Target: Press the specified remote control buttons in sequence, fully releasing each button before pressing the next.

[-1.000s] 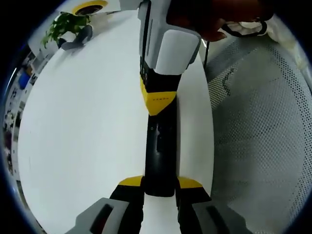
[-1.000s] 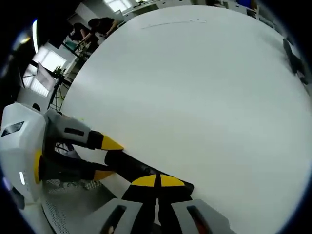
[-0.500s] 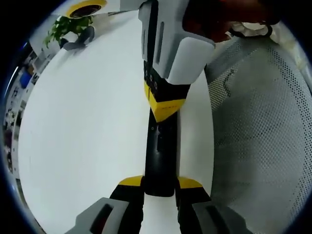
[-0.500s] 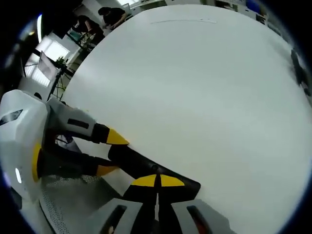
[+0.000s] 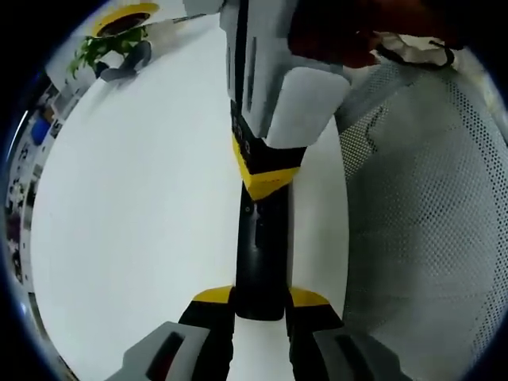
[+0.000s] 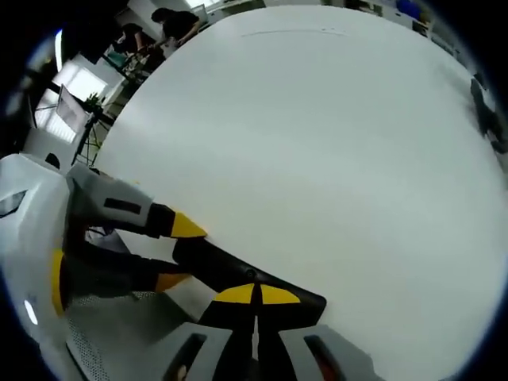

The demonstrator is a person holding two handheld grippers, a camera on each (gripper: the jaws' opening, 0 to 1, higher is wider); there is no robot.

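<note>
Holding steady, the left gripper (image 5: 260,305) has its yellow tips clamped on either side of the near end of the remote (image 5: 260,254), a slim black bar at the table (image 5: 135,206) edge, with a white mesh chair (image 5: 421,214) just beside it. The remote's long axis runs straight away from those jaws, up the left gripper view, and meets the right gripper (image 5: 266,178) coming down from the top. That right gripper is pinched completely closed with nothing between the tips, so the pair works as one blunt yellow point, and it sits on the remote's upper face, touching or as near as makes no difference. From the right gripper view (image 6: 255,295) the same tips lie over the remote (image 6: 218,266), which stretches off to the left toward the left gripper (image 6: 171,254). So the pressing hand is the right one, and any next button lies along that long axis; which button is under the tip can't be read.
</note>
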